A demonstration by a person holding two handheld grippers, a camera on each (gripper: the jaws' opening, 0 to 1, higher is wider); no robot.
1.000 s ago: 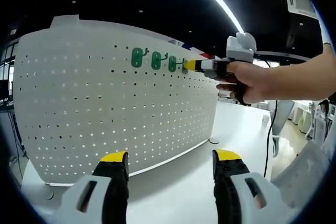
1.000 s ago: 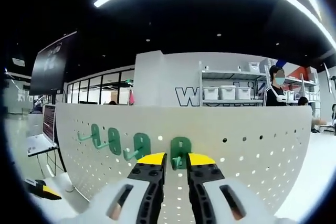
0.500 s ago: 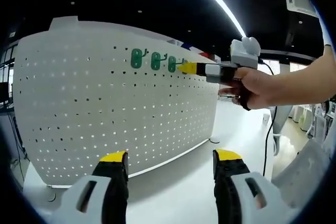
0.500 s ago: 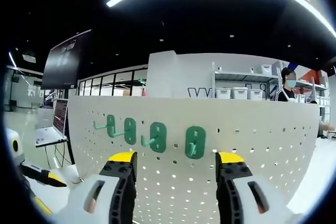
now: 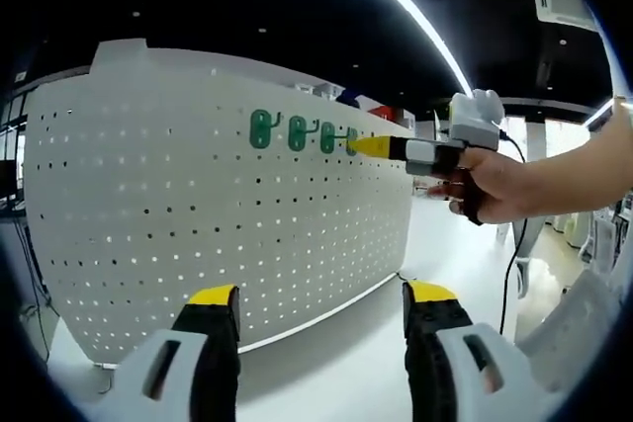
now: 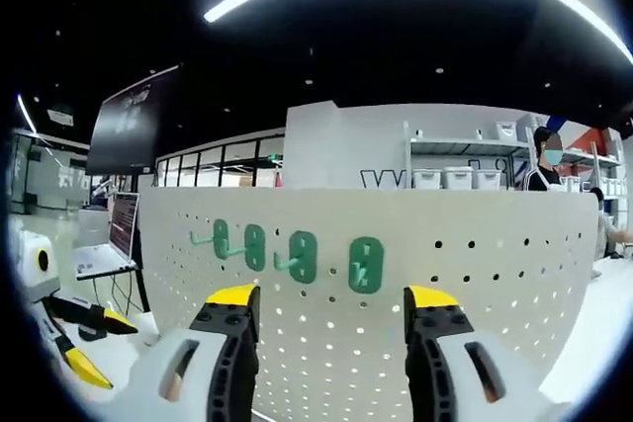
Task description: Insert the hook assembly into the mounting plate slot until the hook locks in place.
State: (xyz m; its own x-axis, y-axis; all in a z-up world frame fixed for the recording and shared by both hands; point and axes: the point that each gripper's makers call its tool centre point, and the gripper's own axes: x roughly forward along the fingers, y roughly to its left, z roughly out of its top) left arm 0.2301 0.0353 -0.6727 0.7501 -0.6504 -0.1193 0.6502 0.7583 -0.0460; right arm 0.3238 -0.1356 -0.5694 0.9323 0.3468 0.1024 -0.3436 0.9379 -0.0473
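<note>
Left tongs (image 5: pixel 321 303), yellow-tipped, stood wide open w/ nothing between them, low over the white worktop (image 5: pixel 366 353). Ahead of them rose the white perforated metal mounting plate (image 5: pixel 198 205), upright on the worktop. Four green plastic hooks (image 5: pixel 302 133) sat in a row near its top edge, up and slightly right of the left tongs. The right tongs (image 5: pixel 368 146) came in from the right, held by a person's hand (image 5: pixel 485 185), yellow tips just beside the rightmost hook; can't tell if touching.

Right gripper view: right tongs (image 6: pixel 331 298) also wide open, gripping nothing. The rightmost green hook (image 6: pixel 366 264) was seated on the plate (image 6: pixel 475 264), straight ahead between the two tips, apart from both. The other three hooks ran off to the left.
</note>
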